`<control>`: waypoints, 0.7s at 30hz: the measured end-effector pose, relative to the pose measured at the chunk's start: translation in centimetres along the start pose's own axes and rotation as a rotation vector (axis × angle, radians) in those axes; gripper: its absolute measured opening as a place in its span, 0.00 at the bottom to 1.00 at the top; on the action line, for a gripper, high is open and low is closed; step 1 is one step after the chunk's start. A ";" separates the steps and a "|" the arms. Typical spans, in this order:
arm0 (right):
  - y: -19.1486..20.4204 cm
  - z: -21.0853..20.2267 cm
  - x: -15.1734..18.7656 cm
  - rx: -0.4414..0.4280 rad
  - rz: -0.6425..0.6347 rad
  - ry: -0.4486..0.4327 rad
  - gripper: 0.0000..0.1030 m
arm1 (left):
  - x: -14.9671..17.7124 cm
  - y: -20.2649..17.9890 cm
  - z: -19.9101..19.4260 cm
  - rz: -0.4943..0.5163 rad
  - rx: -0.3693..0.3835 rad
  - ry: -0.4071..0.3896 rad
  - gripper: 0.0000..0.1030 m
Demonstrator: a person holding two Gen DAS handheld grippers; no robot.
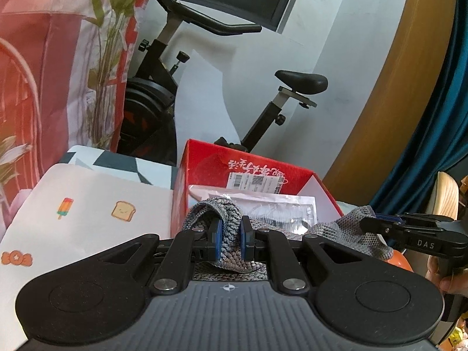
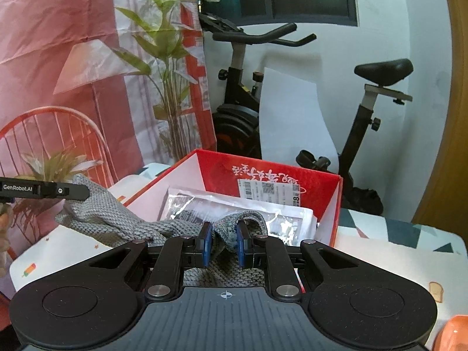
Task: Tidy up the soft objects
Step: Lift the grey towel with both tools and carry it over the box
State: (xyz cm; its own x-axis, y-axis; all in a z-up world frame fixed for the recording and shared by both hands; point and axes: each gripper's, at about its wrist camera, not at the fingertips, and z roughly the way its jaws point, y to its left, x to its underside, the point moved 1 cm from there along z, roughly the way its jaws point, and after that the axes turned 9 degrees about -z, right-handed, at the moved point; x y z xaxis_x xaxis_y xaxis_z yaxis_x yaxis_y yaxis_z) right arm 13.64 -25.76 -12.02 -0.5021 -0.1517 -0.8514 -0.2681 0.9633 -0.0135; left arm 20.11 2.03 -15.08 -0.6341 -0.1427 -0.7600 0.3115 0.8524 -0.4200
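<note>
A grey knitted cloth (image 1: 231, 228) hangs stretched between my two grippers, just in front of an open red cardboard box (image 1: 204, 161). My left gripper (image 1: 231, 234) is shut on one end of the cloth. My right gripper (image 2: 223, 242) is shut on the other end of the cloth (image 2: 122, 222). In the left wrist view the right gripper (image 1: 377, 222) shows at the right, pinching the cloth. In the right wrist view the left gripper (image 2: 84, 191) shows at the left, pinching it. The red box (image 2: 333, 201) holds clear plastic packets (image 2: 190, 204).
A white mat with small food drawings (image 1: 87, 219) covers the table left of the box. An exercise bike (image 1: 301, 82) stands behind the table. A red printed backdrop (image 2: 58, 58) hangs at the left. An orange object (image 2: 453, 333) sits at the lower right.
</note>
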 end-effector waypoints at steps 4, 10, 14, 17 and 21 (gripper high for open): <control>-1.9 1.3 -0.8 0.011 0.008 -0.004 0.15 | -1.4 -1.1 1.6 0.044 0.004 -0.020 0.13; -5.9 4.0 -3.1 0.057 0.017 -0.051 0.15 | -4.5 -3.3 5.7 0.120 -0.009 -0.069 0.13; -8.5 6.6 -5.1 0.099 0.010 -0.065 0.15 | -7.0 -4.9 9.2 0.174 -0.047 -0.123 0.13; -9.6 8.9 -6.1 0.129 -0.021 -0.058 0.15 | -8.1 -5.6 12.3 0.211 -0.077 -0.114 0.13; -10.4 12.4 -6.1 0.145 -0.061 -0.013 0.15 | -8.2 -5.8 16.5 0.267 -0.122 -0.041 0.13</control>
State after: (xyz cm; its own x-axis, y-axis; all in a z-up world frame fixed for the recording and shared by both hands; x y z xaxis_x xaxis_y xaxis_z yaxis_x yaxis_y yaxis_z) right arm 29.71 -32.15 -13.14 -0.4774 -0.2091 -0.8534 -0.1759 0.9744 -0.1403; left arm 35.16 -10.01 -14.64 -0.5113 0.0770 -0.8559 0.3748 0.9163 -0.1415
